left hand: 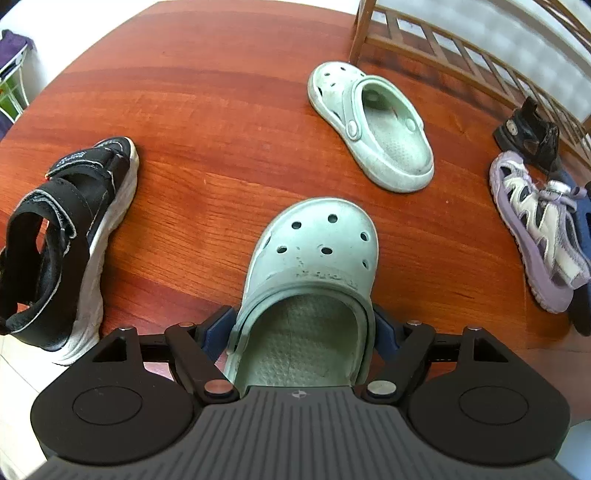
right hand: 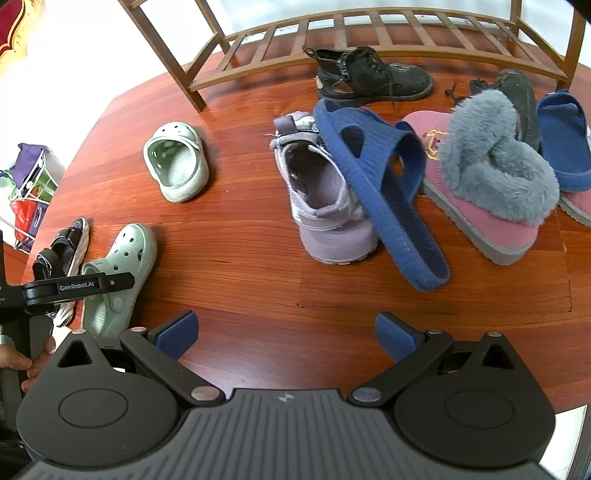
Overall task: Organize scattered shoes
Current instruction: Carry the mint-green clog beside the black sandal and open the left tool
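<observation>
My left gripper [left hand: 301, 326] is closed on the heel end of a mint green clog [left hand: 314, 258], its blue pads pressing both sides; it also shows in the right wrist view [right hand: 118, 273]. The matching clog [left hand: 373, 125] lies farther ahead, and shows in the right wrist view too [right hand: 177, 162]. My right gripper [right hand: 286, 336] is open and empty above bare wood. Ahead of it lie a lilac sandal [right hand: 321, 199] with a blue slipper [right hand: 384, 184] leaning on it, and a pink boot with grey fur [right hand: 487, 184].
A wooden shoe rack [right hand: 369, 33] stands at the back of the red-brown wooden floor [right hand: 240, 236]. A black boot [right hand: 369, 74] lies before it. A black and white sandal [left hand: 62, 236] lies left of the held clog. A second blue slipper [right hand: 565, 140] is at far right.
</observation>
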The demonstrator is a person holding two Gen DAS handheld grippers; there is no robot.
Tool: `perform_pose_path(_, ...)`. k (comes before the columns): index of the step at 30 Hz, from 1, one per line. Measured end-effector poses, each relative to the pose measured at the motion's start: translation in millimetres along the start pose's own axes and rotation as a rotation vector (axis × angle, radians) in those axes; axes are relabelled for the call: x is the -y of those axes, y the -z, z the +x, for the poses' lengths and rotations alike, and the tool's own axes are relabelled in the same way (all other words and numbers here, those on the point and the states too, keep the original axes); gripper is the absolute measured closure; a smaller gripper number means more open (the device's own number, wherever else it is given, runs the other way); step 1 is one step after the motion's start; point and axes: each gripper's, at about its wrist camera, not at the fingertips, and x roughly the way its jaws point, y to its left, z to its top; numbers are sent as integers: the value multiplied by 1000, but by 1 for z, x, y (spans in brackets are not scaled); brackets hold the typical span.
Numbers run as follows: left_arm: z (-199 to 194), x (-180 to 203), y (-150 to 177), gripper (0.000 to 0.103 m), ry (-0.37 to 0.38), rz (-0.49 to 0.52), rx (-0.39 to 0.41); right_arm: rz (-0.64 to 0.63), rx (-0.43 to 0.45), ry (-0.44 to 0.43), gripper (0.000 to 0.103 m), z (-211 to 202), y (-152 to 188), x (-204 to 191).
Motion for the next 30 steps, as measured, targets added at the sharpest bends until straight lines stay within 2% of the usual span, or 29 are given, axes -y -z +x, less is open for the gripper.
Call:
perform_pose_path(8, -1, -3, -3, 18, 23, 48, -46, -33, 22, 24, 1, 1, -7, -8)
perform_pose_path(12, -11, -7, -8, 12, 29, 62, -38, -47, 53, 43, 1, -5, -16, -7)
perform_pose_path(16, -23, -10, -12, 12, 36, 65, -30, -59, 84, 59, 1, -10, -25, -6)
perform_pose_path(24, -52, -16, -19, 12, 10, 62, 20, -64, 157, 95, 1, -12, -67, 13)
perform_pose_path(30, -71, -21, -22, 12, -1, 54, 44, -47, 151, 108, 16, 3, -82, 23)
